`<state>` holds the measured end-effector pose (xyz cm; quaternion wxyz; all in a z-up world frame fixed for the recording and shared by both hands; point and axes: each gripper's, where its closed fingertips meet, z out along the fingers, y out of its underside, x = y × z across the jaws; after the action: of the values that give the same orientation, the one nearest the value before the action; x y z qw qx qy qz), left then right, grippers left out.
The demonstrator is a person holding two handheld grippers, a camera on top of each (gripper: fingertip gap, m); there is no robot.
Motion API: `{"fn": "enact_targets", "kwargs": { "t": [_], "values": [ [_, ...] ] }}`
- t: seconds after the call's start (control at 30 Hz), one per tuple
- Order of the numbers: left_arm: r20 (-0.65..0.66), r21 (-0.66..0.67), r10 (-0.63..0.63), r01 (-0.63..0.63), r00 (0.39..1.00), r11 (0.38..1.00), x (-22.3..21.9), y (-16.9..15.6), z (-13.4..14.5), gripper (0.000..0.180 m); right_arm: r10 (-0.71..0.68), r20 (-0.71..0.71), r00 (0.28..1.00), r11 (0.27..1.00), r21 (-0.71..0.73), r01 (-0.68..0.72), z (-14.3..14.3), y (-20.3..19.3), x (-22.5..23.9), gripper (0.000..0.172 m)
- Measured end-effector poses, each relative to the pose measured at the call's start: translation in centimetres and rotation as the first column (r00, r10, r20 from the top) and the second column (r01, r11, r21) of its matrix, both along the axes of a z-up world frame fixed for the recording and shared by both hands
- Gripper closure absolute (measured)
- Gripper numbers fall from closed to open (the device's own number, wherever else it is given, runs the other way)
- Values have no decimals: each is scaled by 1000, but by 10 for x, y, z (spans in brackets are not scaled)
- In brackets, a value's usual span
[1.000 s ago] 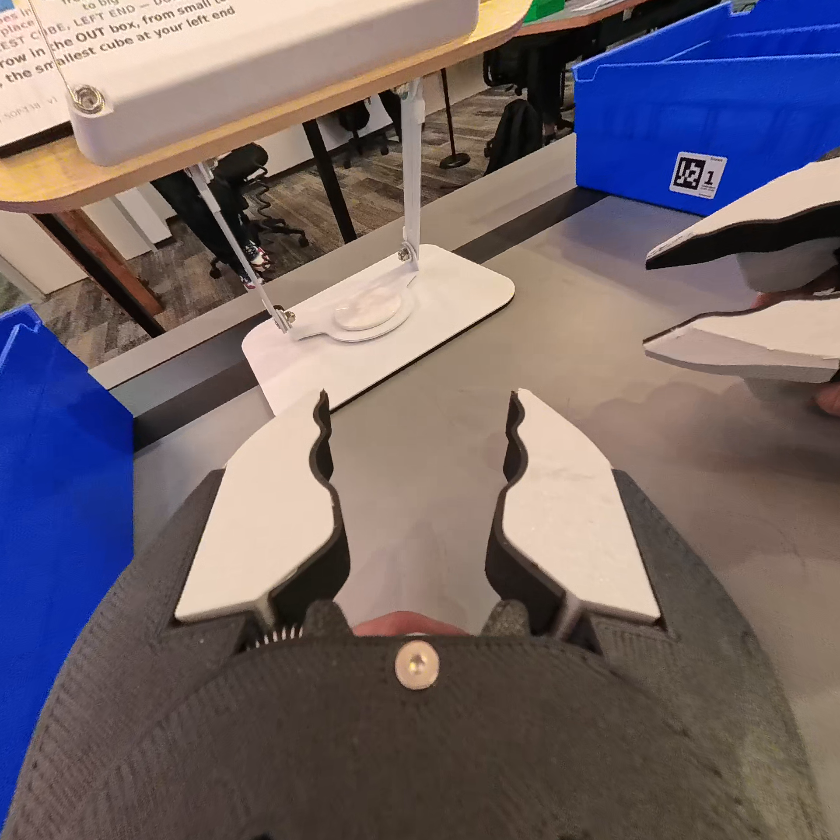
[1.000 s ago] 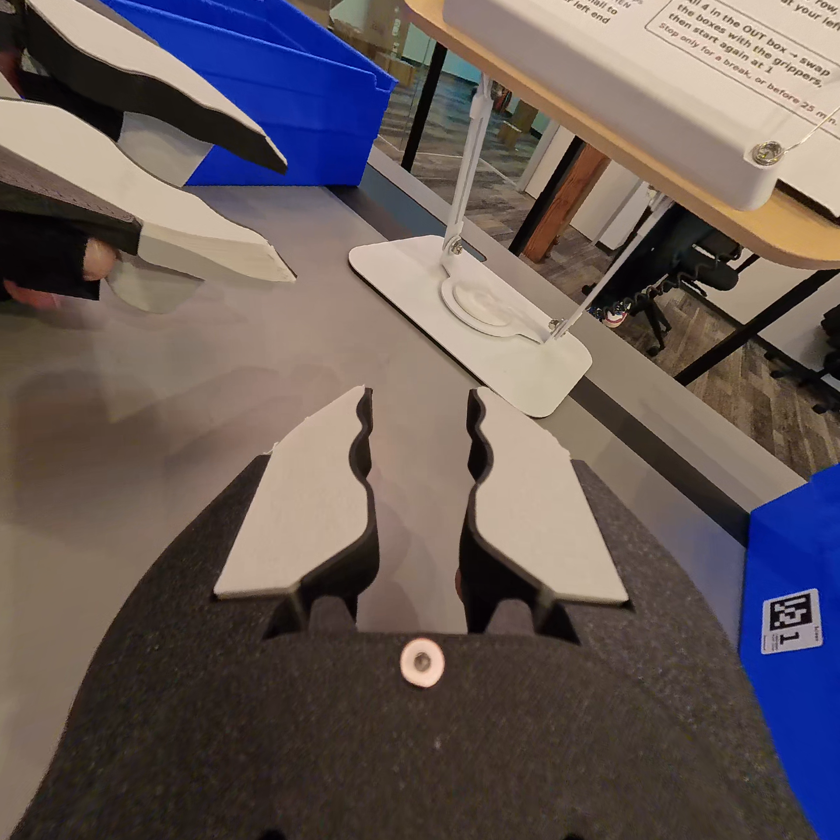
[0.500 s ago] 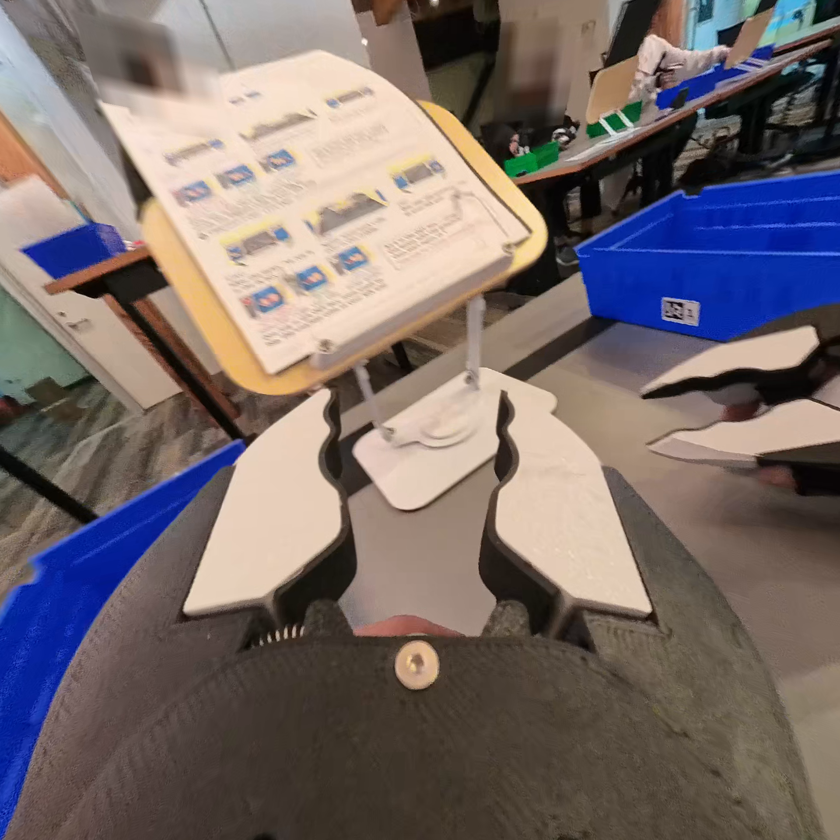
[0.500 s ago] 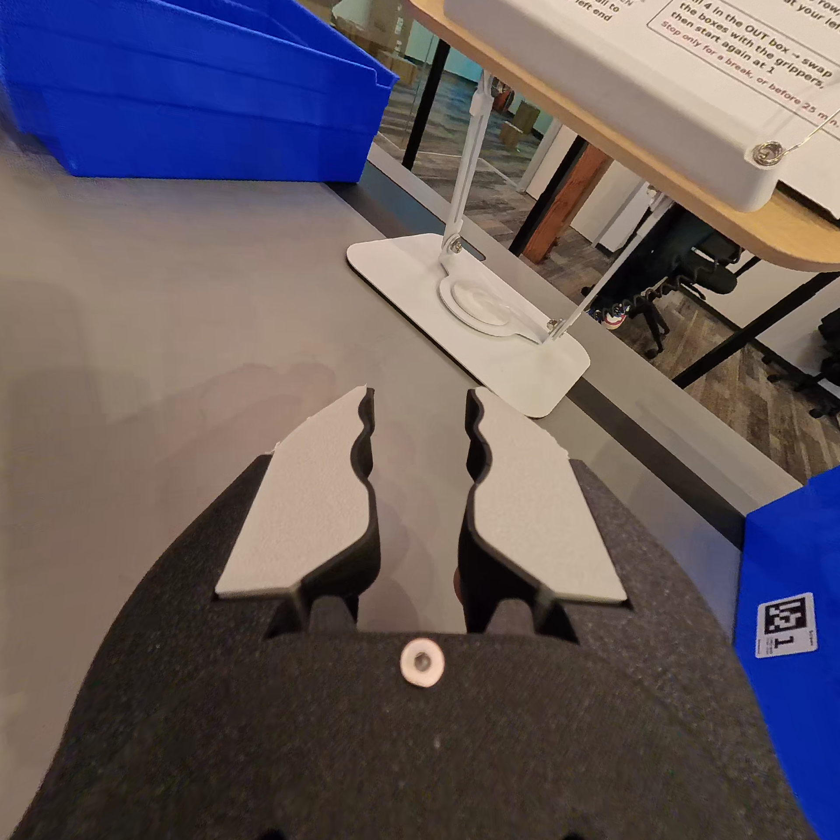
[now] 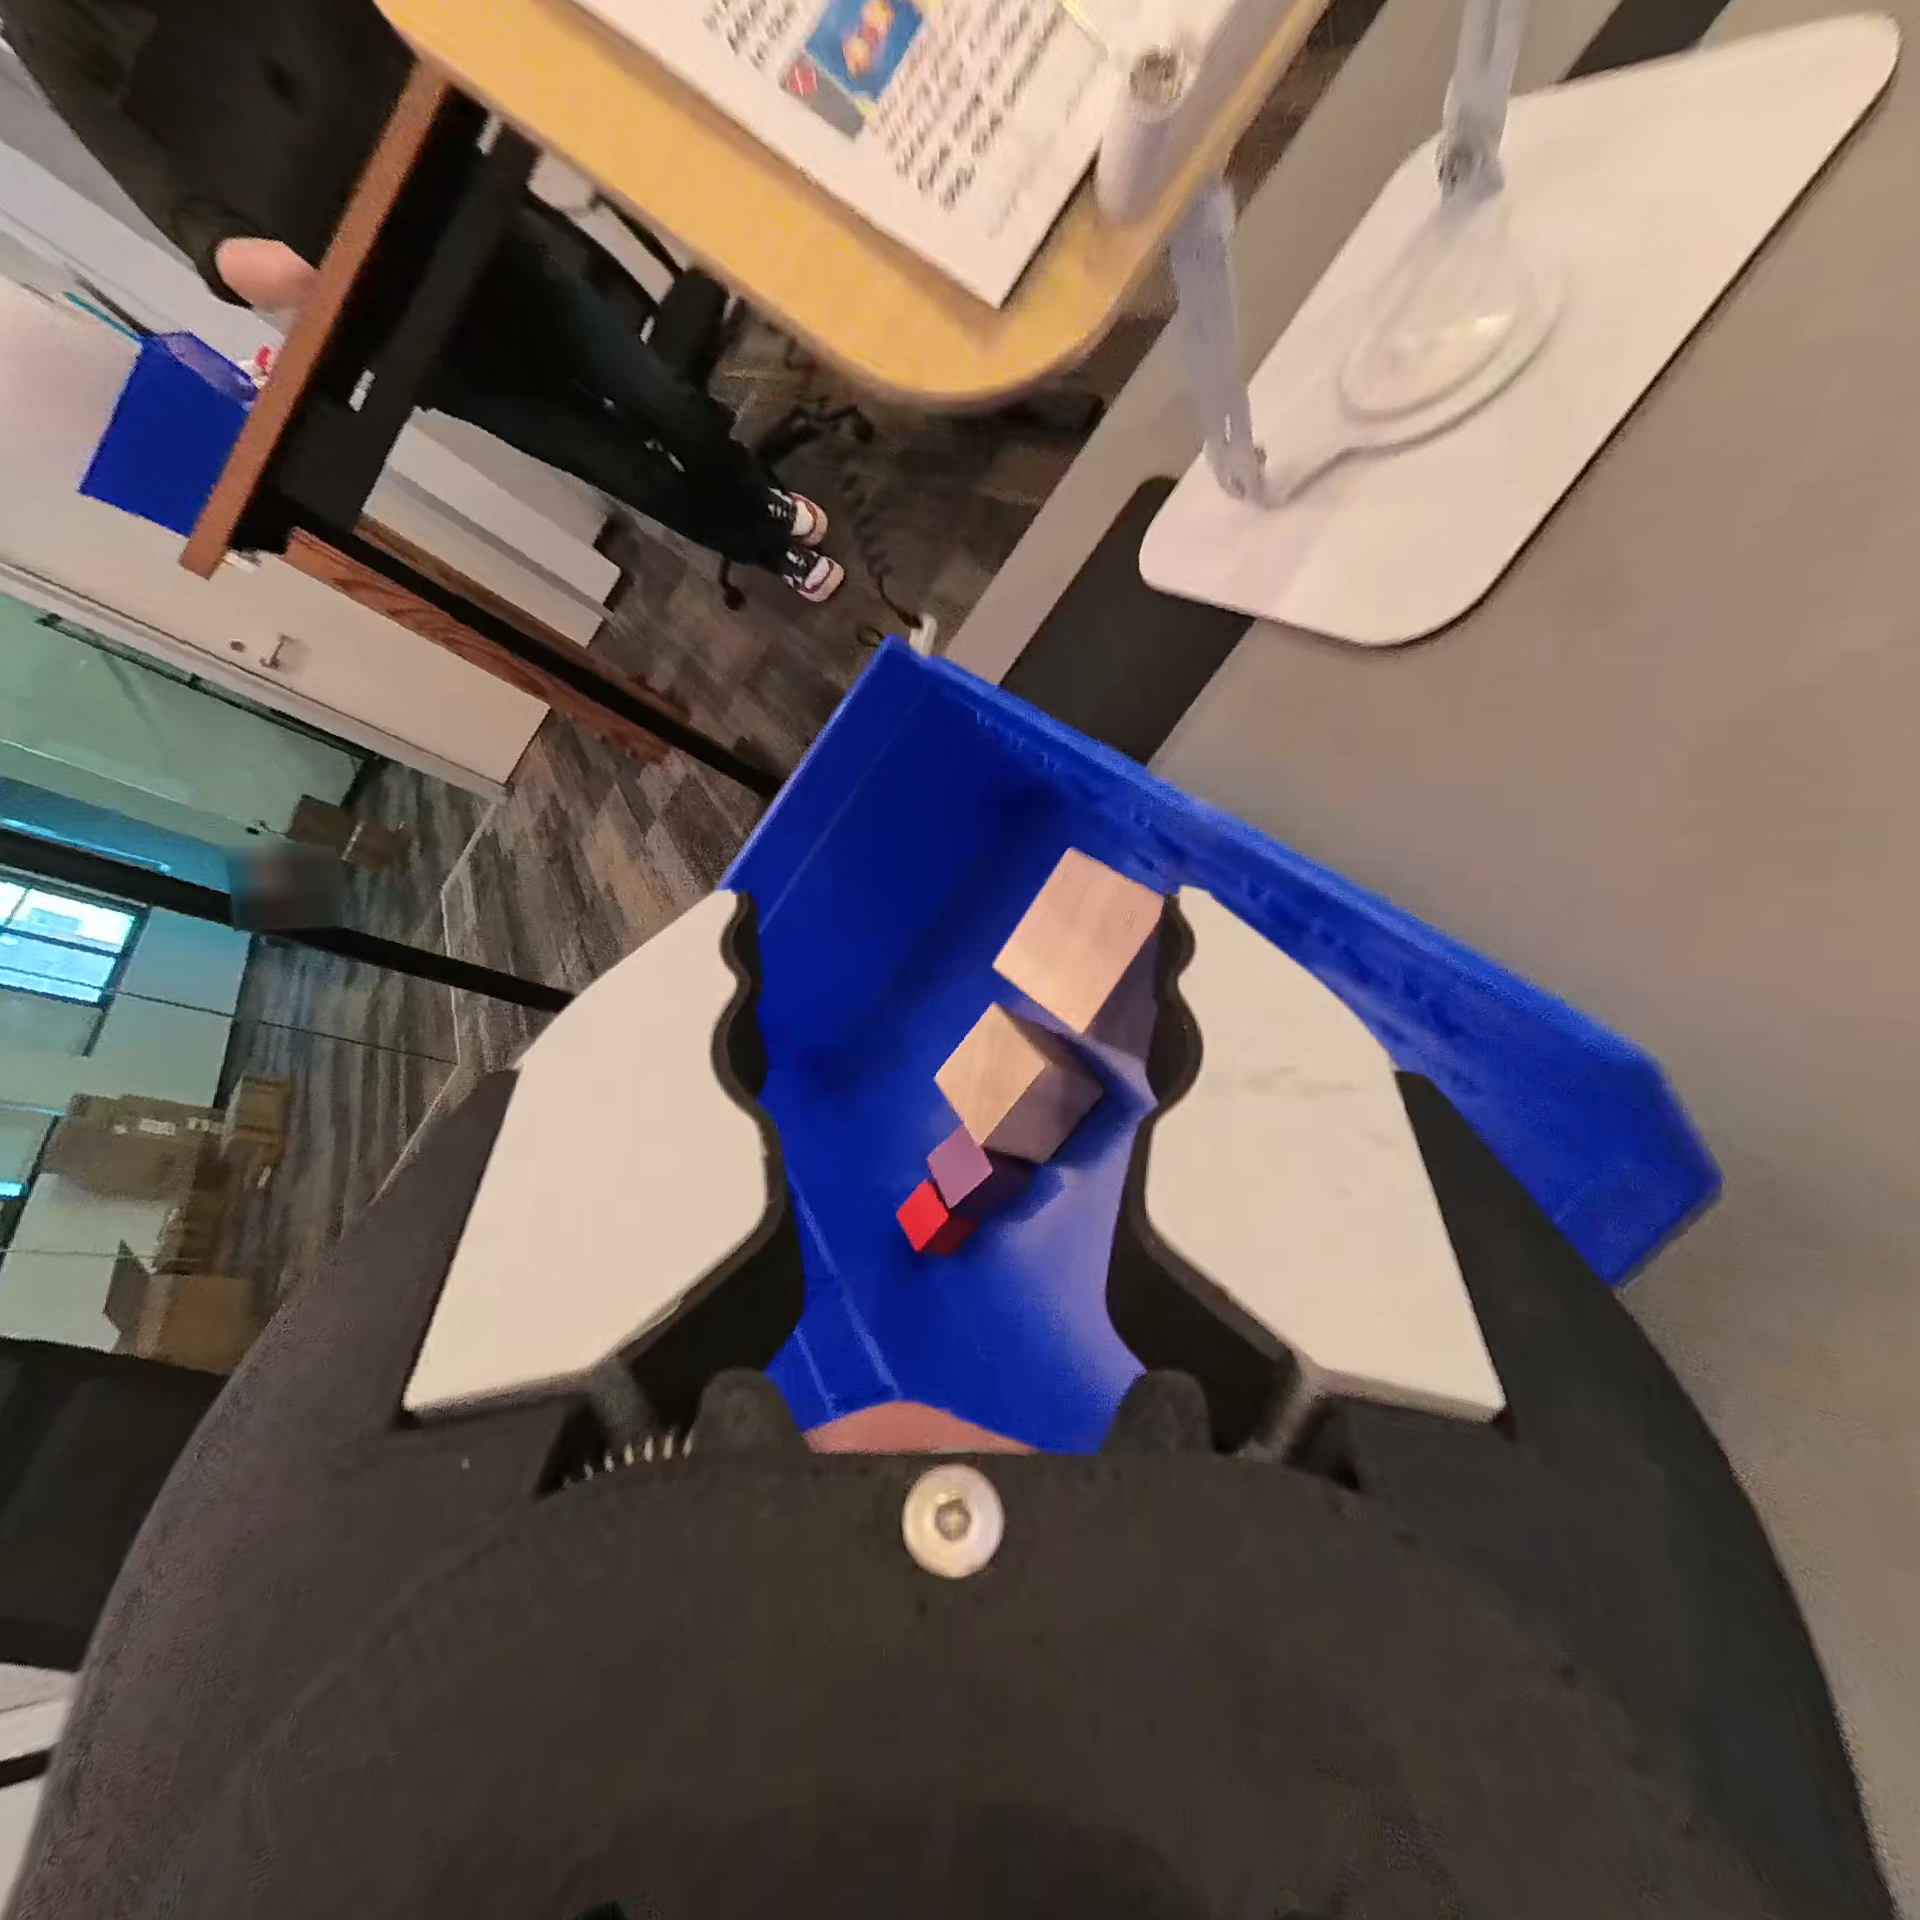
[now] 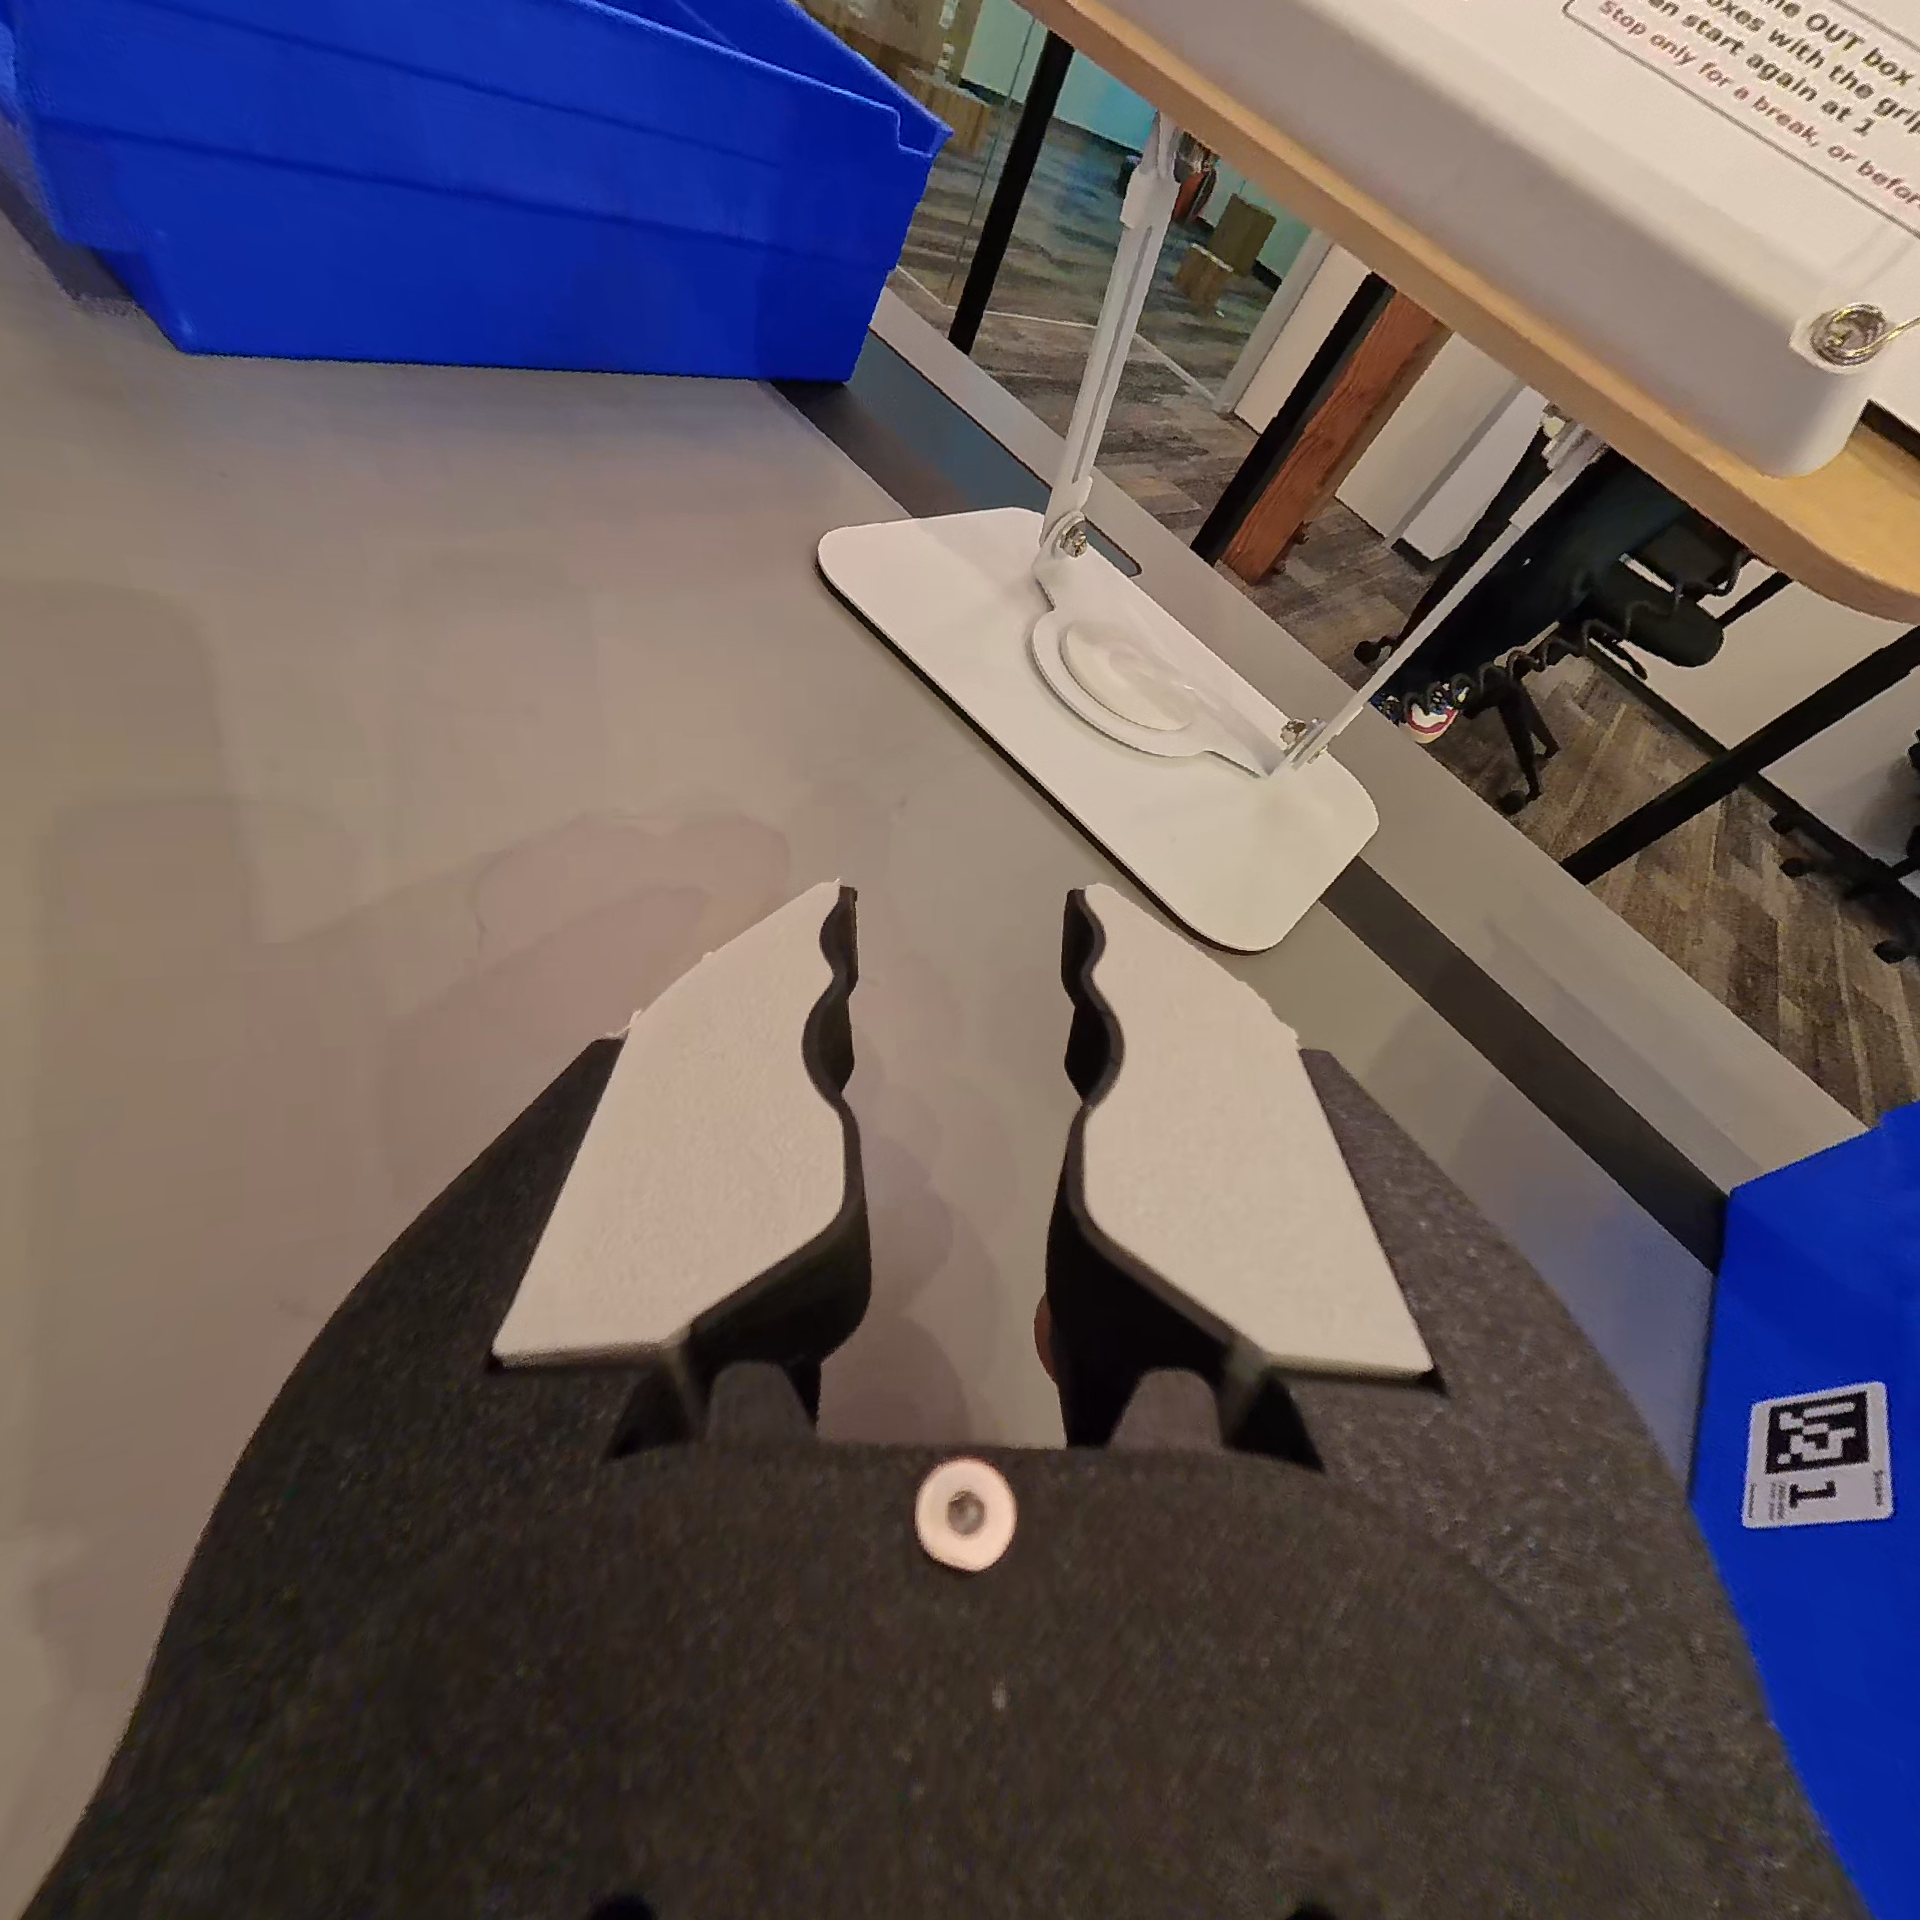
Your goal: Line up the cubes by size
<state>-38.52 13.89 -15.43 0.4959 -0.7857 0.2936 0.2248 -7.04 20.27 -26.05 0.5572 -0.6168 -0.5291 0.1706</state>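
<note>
Jaws of the left gripper [image 5: 956, 914] spread wide, nothing clamped, hanging above the blue bin [image 5: 1455, 997] with both pads clear of the contents; the right fingertip [image 5: 1184, 935] overlaps the largest cube's edge in the frame, contact cannot be told. Cubes sit on the bin floor in frame centre, a diagonal row touching or nearly touching, running upper right to lower left: large pale wood cube [image 5: 1081, 935], medium pale wood cube [image 5: 1013, 1075], small purple cube [image 5: 961, 1164], smallest red cube [image 5: 930, 1216]. Row is slightly blurred. Bin sits at the grey table [image 5: 1662, 727] edge, one long wall running to the right of the frame. White stand base [image 5: 1558, 416] at upper right, tan board with a printed sheet [image 5: 831, 156] at top. Right gripper [image 6: 961, 914] in its own view is partly open, narrower gap than the left, only bare grey table [image 6: 416, 675] between the pads. Around it: blue bin [image 6: 468, 239] at upper left, white stand base [image 6: 1195, 831] right of centre, another blue bin with a sticker [image 6: 1829, 1351] at lower right edge.
</note>
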Motion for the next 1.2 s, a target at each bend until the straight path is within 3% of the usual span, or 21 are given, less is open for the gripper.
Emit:
{"fn": "enact_targets", "kwargs": {
  "t": [0.27, 0.43, 0.67, 0.9, 1.2],
  "values": [
    [-135, -217, 41, -70, 990, 974, -61, 3, -23, 103, 5, 8, 1000, 1000, -5, -5, -1, 0, -1, 134],
    [-71, -340, -113, 82, 991, 937, -45, 13, -40, 105, 9, 22, 1000, 1000, -4, -8, -3, -1, -2, 134],
    [-119, -547, -225, 125, 967, 828, -39, 41, -86, 96, 11, 24, 1000, 1000, -5, -11, -4, -1, -2, 134],
    [-87, -656, -268, 147, 959, 740, -42, 54, -116, 96, 13, 26, 1000, 1000, -10, -12, -4, -1, -2, 134],
    [-70, -699, -271, 146, 960, 700, -59, 50, -121, 98, 15, 35, 999, 1000, -14, -15, -5, -1, -2, 134]
  ]
}}
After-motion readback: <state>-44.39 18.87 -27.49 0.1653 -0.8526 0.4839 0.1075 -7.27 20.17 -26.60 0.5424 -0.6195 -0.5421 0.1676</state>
